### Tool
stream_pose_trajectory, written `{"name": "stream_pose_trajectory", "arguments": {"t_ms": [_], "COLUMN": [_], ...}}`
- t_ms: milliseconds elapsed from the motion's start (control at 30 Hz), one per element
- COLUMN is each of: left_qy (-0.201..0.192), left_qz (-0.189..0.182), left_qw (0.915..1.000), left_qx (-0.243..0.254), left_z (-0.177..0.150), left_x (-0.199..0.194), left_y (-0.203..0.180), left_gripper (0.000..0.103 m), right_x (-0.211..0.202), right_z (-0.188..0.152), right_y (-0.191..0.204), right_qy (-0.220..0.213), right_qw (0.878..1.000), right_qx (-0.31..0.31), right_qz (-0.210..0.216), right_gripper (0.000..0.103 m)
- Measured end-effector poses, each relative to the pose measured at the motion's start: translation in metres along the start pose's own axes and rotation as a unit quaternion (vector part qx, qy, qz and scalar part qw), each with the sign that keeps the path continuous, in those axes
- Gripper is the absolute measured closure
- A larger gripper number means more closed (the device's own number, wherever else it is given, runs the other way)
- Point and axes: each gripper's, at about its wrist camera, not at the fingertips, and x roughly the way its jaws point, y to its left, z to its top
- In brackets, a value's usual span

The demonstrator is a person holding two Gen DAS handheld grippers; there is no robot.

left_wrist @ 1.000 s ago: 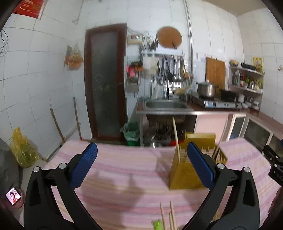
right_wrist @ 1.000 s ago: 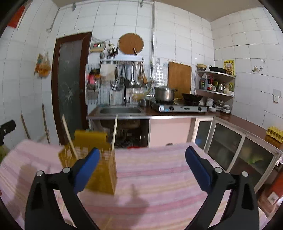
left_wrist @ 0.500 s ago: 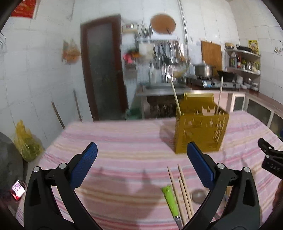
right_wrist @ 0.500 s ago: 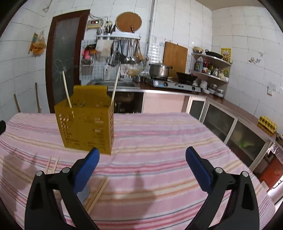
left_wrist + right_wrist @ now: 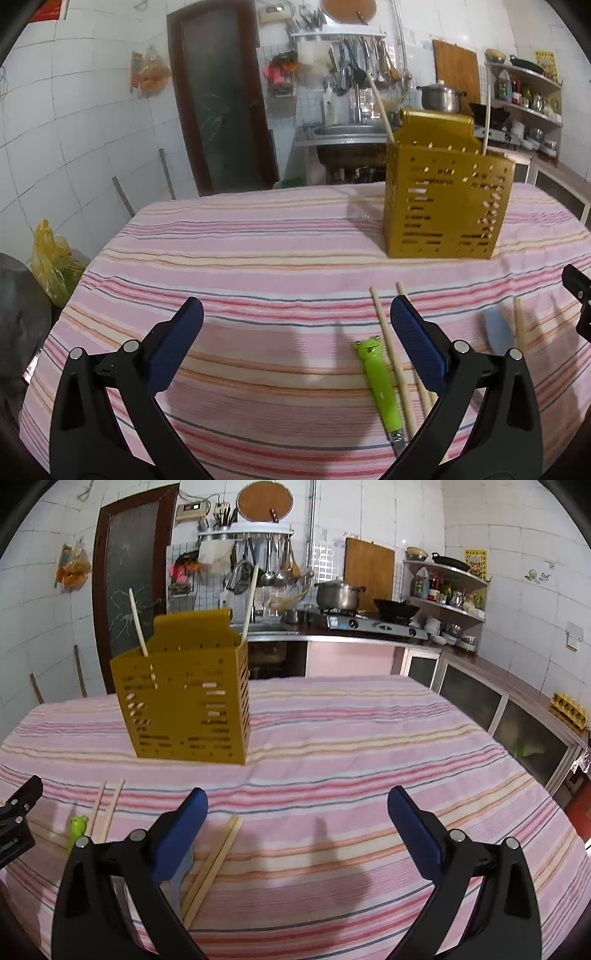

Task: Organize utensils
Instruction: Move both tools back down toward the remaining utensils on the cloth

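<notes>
Chopsticks (image 5: pixel 388 343) lie loose on a pink striped tablecloth (image 5: pixel 258 251) in the left wrist view, a pair running toward the camera and passing under the right-hand finger of the left claw (image 5: pixel 295 347), which is spread wide and holds nothing. Just left of that pair, inside the gap of the claw, lies a green frog-headed utensil (image 5: pixel 376 376). A grey-blue spoon (image 5: pixel 496 328) rests to the right, outside the claw, with another chopstick (image 5: pixel 520 325) beside it. Farther back on the right stands a yellow slotted holder (image 5: pixel 443 206) with two chopsticks upright in it

Right wrist view: the right claw (image 5: pixel 297 830) is also spread wide and empty. A pair of chopsticks (image 5: pixel 214 864) lies slanted just inside its left-hand finger. The green utensil (image 5: pixel 77 829) and two more chopsticks (image 5: pixel 107 808) lie farther left, outside the claw. The yellow holder (image 5: pixel 184 701) stands beyond, left of centre
</notes>
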Motion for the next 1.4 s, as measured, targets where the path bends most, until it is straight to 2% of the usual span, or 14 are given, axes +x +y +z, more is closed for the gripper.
{"name": "stream_pose_trajectory", "arguments": {"t_ms": [167, 300, 467, 600, 767, 867, 933, 1167, 1300, 1400], "left_qy": [0.028, 0.05, 0.087, 0.097, 0.132, 0.133, 0.13, 0.129, 0.126, 0.131], "left_qz": [0.005, -0.024, -0.037, -0.043, -0.056, -0.05, -0.044, -0.033, -0.03, -0.028], "left_qw": [0.9996, 0.9983, 0.9951, 0.9934, 0.9876, 0.9884, 0.9896, 0.9909, 0.9916, 0.9909], "left_qx": [0.006, -0.017, -0.028, -0.043, -0.063, -0.052, -0.042, -0.018, -0.001, 0.011], "left_z": [-0.003, -0.005, -0.009, -0.01, -0.013, -0.014, -0.014, -0.018, -0.021, -0.023], "left_x": [0.011, 0.015, 0.03, 0.035, 0.05, 0.053, 0.052, 0.05, 0.044, 0.043], "left_y": [-0.003, 0.004, 0.007, 0.01, 0.012, 0.005, 0.0, -0.011, -0.015, -0.02], "left_gripper": [0.005, 0.005, 0.005, 0.005, 0.005, 0.005, 0.005, 0.005, 0.005, 0.005], "right_x": [0.009, 0.015, 0.021, 0.028, 0.042, 0.046, 0.049, 0.05, 0.049, 0.055], "right_z": [-0.005, -0.008, -0.011, -0.014, -0.018, -0.02, -0.021, -0.025, -0.025, -0.026], "right_y": [0.005, 0.004, 0.0, 0.004, 0.008, 0.009, 0.012, 0.014, 0.019, 0.027], "right_qy": [0.019, 0.034, 0.055, 0.077, 0.115, 0.123, 0.131, 0.144, 0.147, 0.163], "right_qw": [1.0, 0.999, 0.998, 0.997, 0.993, 0.992, 0.991, 0.989, 0.989, 0.986], "right_qx": [0.003, 0.009, 0.024, 0.012, 0.012, 0.012, 0.007, 0.02, 0.023, 0.021], "right_qz": [0.0, -0.013, -0.014, -0.021, -0.006, -0.003, -0.005, -0.001, -0.002, 0.001], "right_gripper": [0.007, 0.007, 0.007, 0.007, 0.008, 0.01, 0.014, 0.017, 0.022, 0.031]}}
